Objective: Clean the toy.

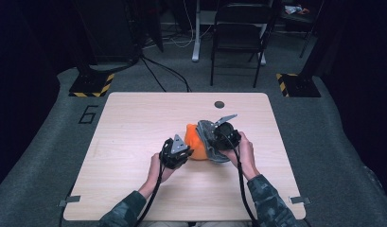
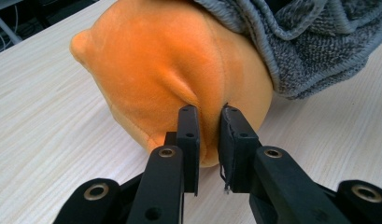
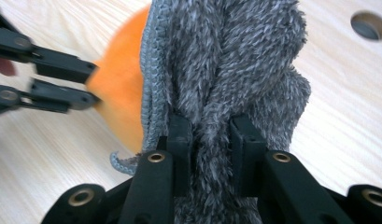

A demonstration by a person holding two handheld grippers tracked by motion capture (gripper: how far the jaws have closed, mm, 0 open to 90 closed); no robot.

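The orange plush toy [image 2: 179, 74] lies on the tabletop [image 1: 134, 123], a fold of its fabric pinched between the nearly shut jaws of the left gripper [image 2: 209, 144]. The grey knit sleeve [image 3: 226, 70], partly over the toy, is bunched between the right gripper [image 3: 211, 154] jaws, closed tight on it. The step looks like dressing or undressing the toy; next the right hand must pull while the left one anchors.

Orange plush toy [image 2: 170, 70]: short, velvety pile, matt, with stitched seams. Grey cloth [image 3: 235, 65]: fuzzy, long-napped knit with a ribbed, overlocked edge. Table [image 1: 134, 123]: pale wood-grain laminate, smooth, faint sheen. Left gripper [image 2: 209, 140] and right gripper [image 3: 211, 149]: matt black plastic links with brass-coloured metal rivets.
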